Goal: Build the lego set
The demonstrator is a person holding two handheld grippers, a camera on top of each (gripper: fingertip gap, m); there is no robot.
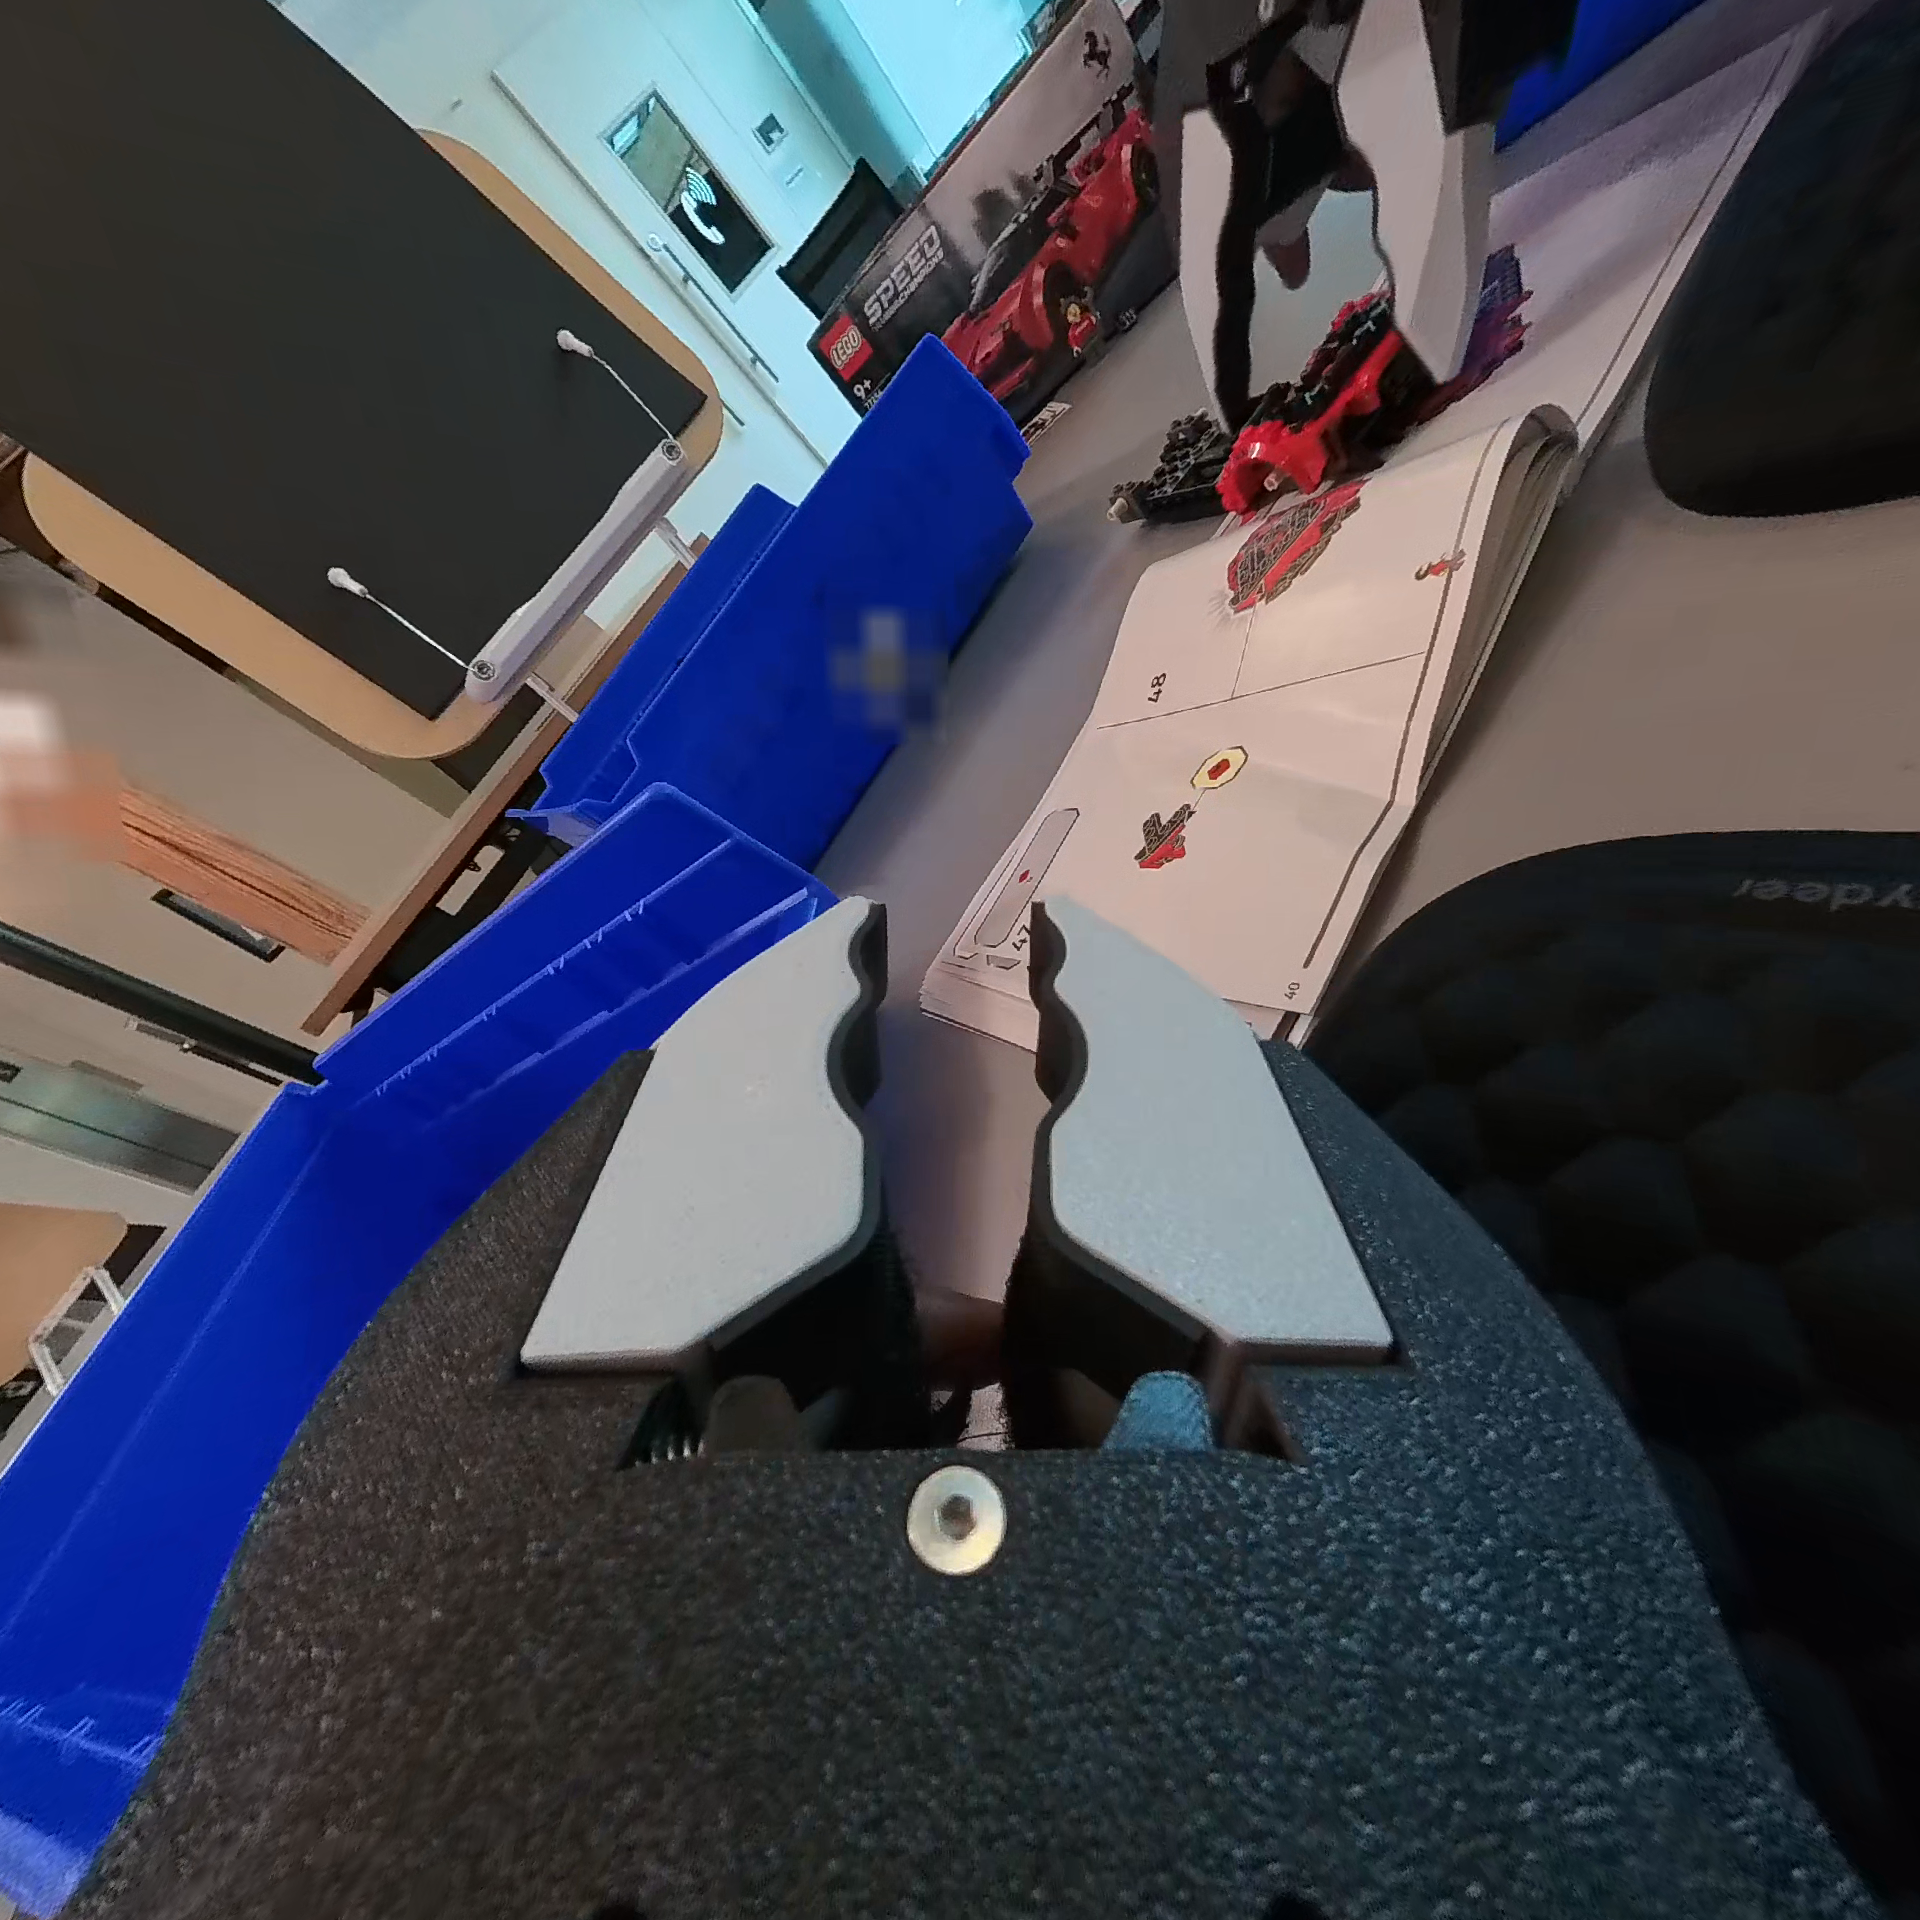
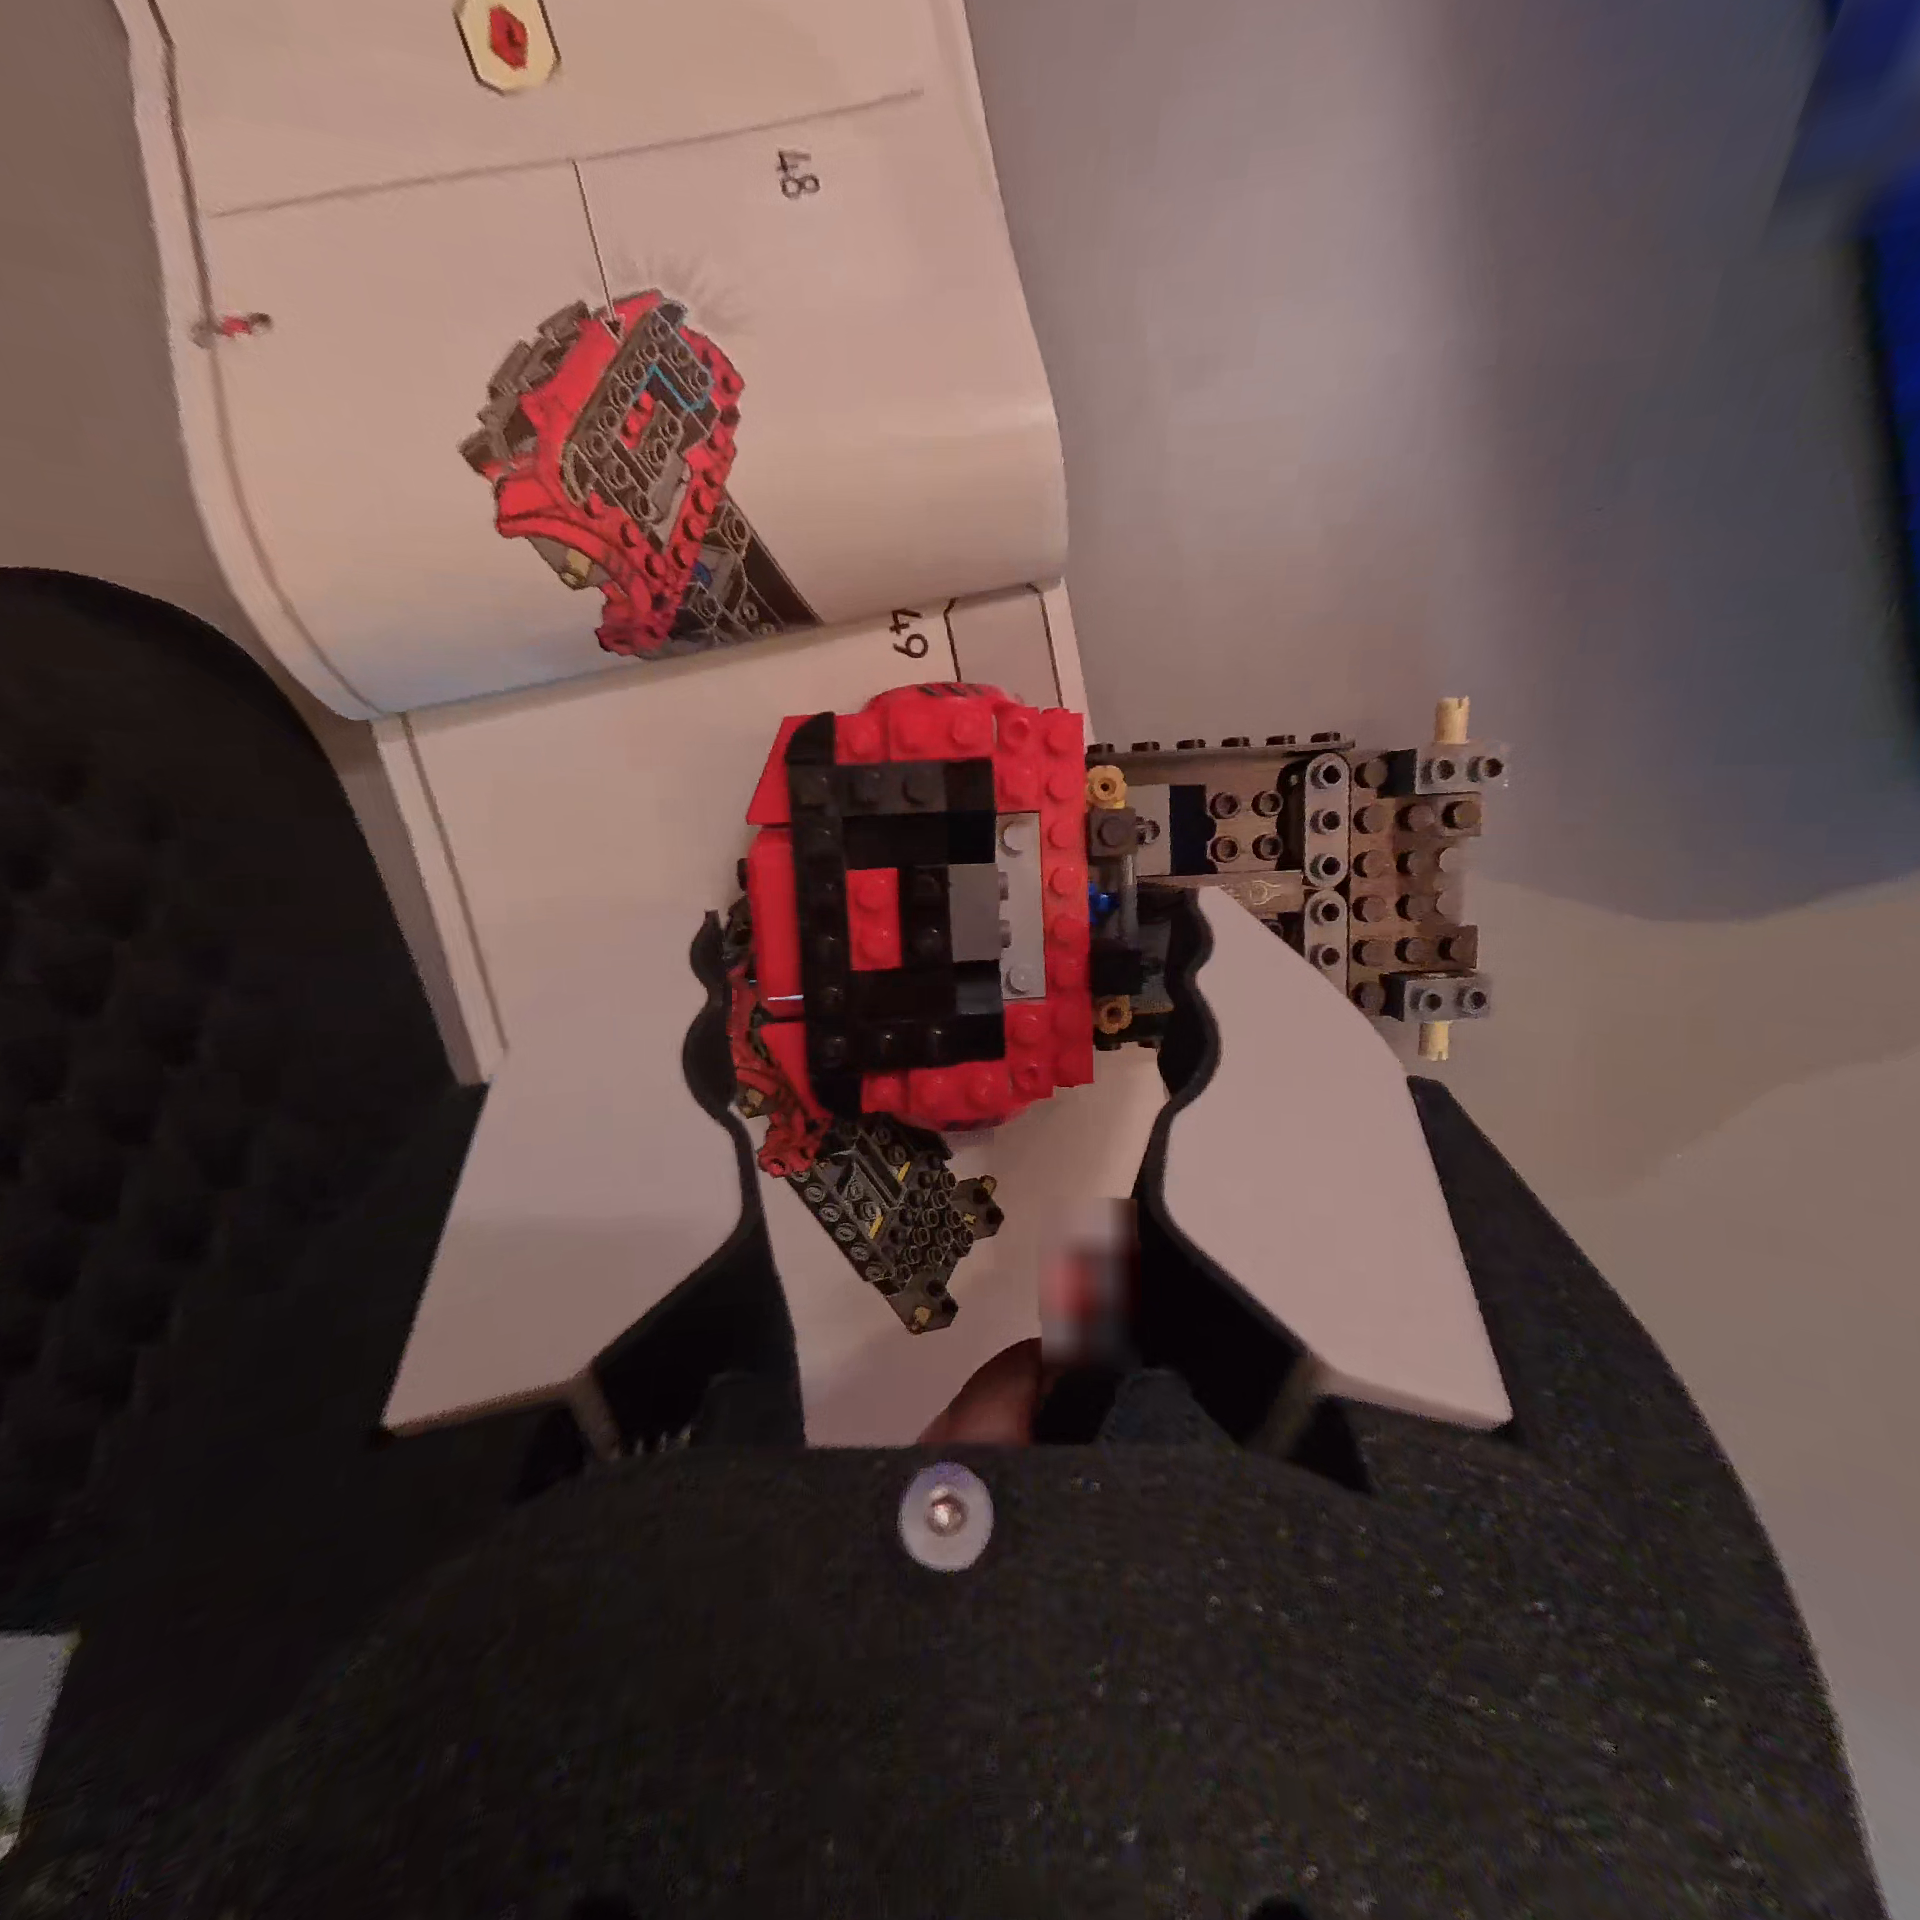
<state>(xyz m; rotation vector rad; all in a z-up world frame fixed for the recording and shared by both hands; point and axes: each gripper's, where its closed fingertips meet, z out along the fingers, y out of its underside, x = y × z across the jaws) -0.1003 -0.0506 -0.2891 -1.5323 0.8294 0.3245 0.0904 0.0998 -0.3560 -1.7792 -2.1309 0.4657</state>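
Left wrist view: the left gripper (image 1: 954,925) hangs low over the grey table (image 1: 1621,727), its jaws a little apart with nothing between them. Blue bins (image 1: 831,644) stand to its left. Just beyond its tips lies the open booklet (image 1: 1299,727). At the booklet's far end sits the red and black car (image 1: 1320,416), with the right gripper (image 1: 1340,364) reaching down over it from above. The set's box (image 1: 997,281) stands farther back. A black padded mat (image 1: 1662,1143) lies near on the right.

Right wrist view: the right gripper (image 2: 945,956) straddles the car's (image 2: 925,914) red part, one finger on either side. Whether the pads actually press on it I cannot tell. The car rests on the booklet's (image 2: 623,883) near page, and its dark chassis juts right onto the table (image 2: 1455,416).
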